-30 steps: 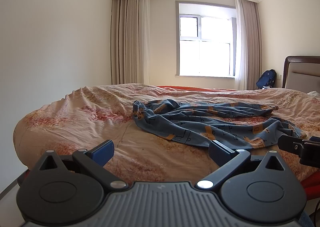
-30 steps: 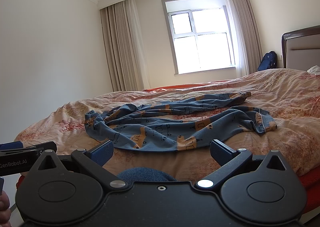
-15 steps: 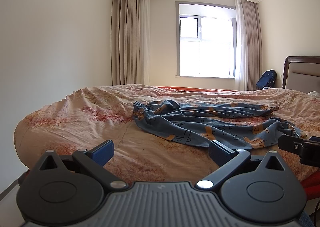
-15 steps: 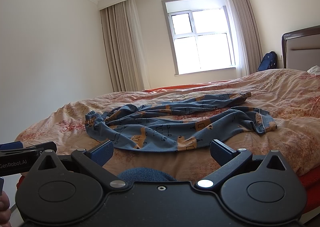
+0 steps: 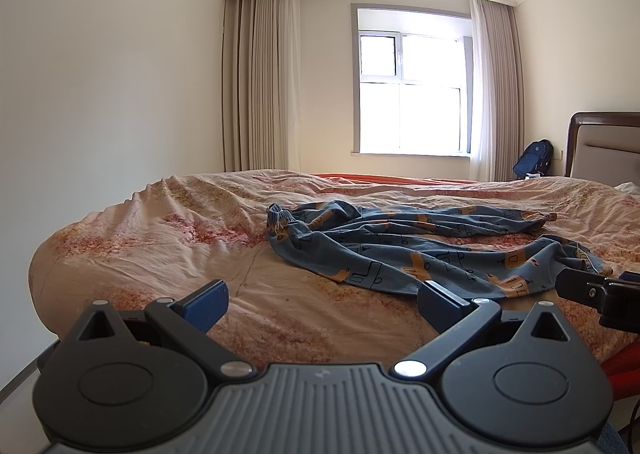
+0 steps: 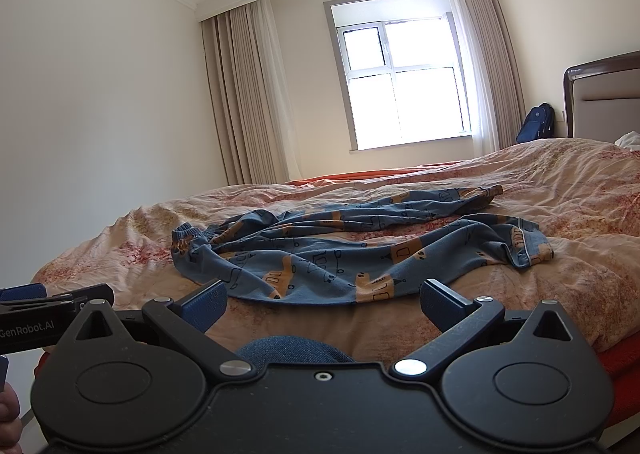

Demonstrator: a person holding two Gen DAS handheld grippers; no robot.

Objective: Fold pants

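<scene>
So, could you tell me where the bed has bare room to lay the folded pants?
Bare bedspread lies left of the pants' waistband, and between their near edge and the left gripper. The middle is covered.

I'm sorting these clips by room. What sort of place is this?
A home bedroom, most likely: a bed with a padded headboard, a curtained window, and crumpled pants on the quilt.

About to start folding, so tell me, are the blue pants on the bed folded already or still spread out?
Not folded. The pants lie rumpled on the bedspread, legs apart and trailing toward the headboard, waistband bunched at the left.
</scene>
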